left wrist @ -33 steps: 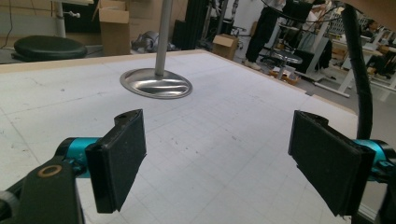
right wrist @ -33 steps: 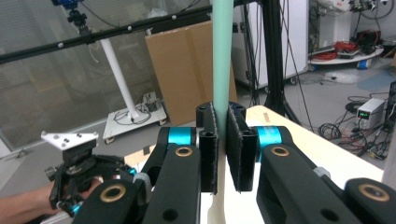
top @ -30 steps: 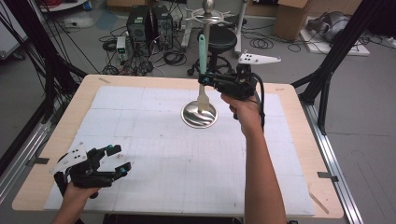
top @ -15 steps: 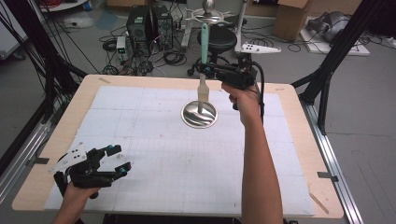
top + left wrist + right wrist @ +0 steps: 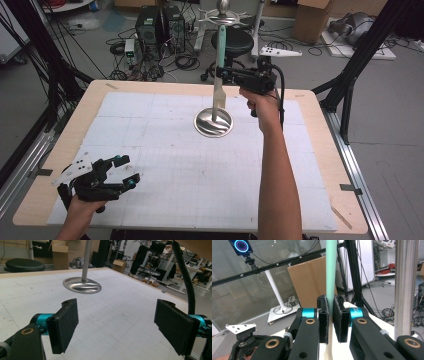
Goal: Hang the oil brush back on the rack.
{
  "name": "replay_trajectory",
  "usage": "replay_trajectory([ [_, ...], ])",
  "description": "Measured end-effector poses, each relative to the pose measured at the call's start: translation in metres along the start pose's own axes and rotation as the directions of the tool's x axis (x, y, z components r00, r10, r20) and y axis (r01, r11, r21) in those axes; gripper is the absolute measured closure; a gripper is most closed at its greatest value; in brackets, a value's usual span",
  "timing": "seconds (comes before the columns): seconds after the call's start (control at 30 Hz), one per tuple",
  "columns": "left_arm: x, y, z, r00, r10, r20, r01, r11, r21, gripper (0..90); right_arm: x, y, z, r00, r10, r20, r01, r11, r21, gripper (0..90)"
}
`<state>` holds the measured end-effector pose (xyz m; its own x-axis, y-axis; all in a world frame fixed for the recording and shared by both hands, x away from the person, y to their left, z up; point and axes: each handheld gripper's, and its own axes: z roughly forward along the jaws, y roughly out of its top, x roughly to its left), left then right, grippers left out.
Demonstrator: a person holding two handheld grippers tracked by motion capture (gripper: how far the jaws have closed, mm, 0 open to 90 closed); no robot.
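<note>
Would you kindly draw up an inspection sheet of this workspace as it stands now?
Surface: wooden table covered by a white gridded mat, lightly scuffed.
Job's things: green-handled utensil held upright, its pale lower end in the round metal dish.
Clutter: nothing seen.
Grippers: right gripper shut on the utensil's handle, above the dish; left gripper open, fingers wide apart with nothing between them, at the near left of the mat.
Cables: black cable loops from the right gripper; tangled leads on the floor beyond the table.
Surroundings: black stool, computer towers, cardboard box.
</note>
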<state>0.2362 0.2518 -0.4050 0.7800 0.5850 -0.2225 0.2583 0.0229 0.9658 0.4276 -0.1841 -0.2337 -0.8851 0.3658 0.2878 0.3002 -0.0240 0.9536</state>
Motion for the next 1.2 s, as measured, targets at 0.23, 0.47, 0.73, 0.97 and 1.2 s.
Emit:
replay_trajectory([
  [0.23, 0.000, 0.000, 0.000, 1.0000, -0.003, 0.003, 0.003, 1.0000, -0.002, 19.9, -0.005, -0.002, 0.002, 0.9998, 0.018, 0.003, -0.018, 1.000, -0.007, 83.8],
  [0.47, 0.000, 0.000, 0.000, 1.0000, -0.004, 0.001, 0.004, 1.0000, -0.001, 20.0, -0.006, -0.003, 0.004, 0.9997, 0.018, 0.018, -0.018, 1.000, 0.001, 83.4],
  [0.73, 0.001, -0.001, 0.000, 1.0000, -0.002, -0.003, 0.002, 1.0000, 0.004, 20.0, 0.003, -0.008, 0.000, 0.9847, 0.016, 0.173, -0.023, 0.999, 0.040, 34.1],
  [0.97, 0.002, -0.002, 0.000, 0.9998, -0.015, -0.014, 0.015, 0.9999, -0.002, 19.6, 0.016, -0.033, -0.030, 0.9435, -0.033, 0.330, 0.007, 0.997, 0.081, 18.0],
  [1.2, 0.003, -0.003, 0.000, 0.9994, -0.018, -0.029, 0.018, 0.9998, -0.006, 19.4, 0.040, -0.083, -0.064, 0.8910, -0.139, 0.432, 0.073, 0.983, 0.166, 17.0],
])
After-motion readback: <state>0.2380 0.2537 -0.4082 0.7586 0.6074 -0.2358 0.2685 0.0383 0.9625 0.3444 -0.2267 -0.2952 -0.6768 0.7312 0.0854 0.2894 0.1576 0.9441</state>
